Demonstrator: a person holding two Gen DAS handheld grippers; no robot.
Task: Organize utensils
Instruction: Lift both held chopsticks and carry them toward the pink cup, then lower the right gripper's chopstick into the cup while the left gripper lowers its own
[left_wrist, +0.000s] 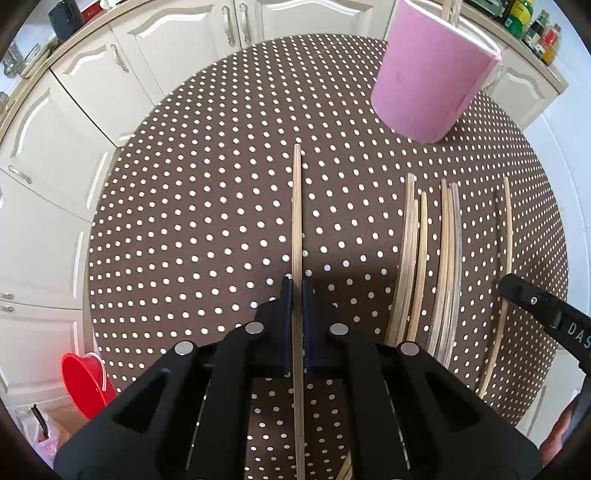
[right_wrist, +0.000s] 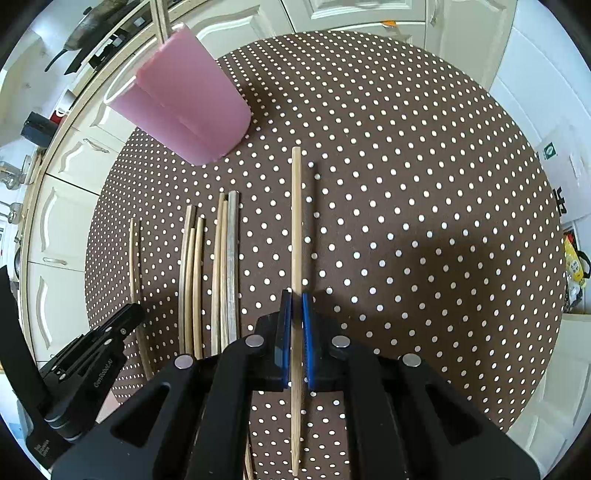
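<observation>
My left gripper (left_wrist: 296, 286) is shut on a bamboo chopstick (left_wrist: 297, 206) that points forward over the dotted round table (left_wrist: 207, 206). My right gripper (right_wrist: 296, 297) is shut on another chopstick (right_wrist: 296, 221), held just above the table (right_wrist: 424, 221) with its shadow beside it. A pink cup (left_wrist: 432, 74) stands at the far side with chopsticks sticking out of its top; it also shows in the right wrist view (right_wrist: 188, 99). Several loose chopsticks (left_wrist: 448, 266) lie in a row between the grippers, also seen in the right wrist view (right_wrist: 225, 266).
White kitchen cabinets (left_wrist: 110, 74) surround the table. A red bucket (left_wrist: 83, 380) sits on the floor at lower left. The right gripper's black body (left_wrist: 546, 314) shows at the table's right edge, and the left gripper's body (right_wrist: 92, 347) shows at the left.
</observation>
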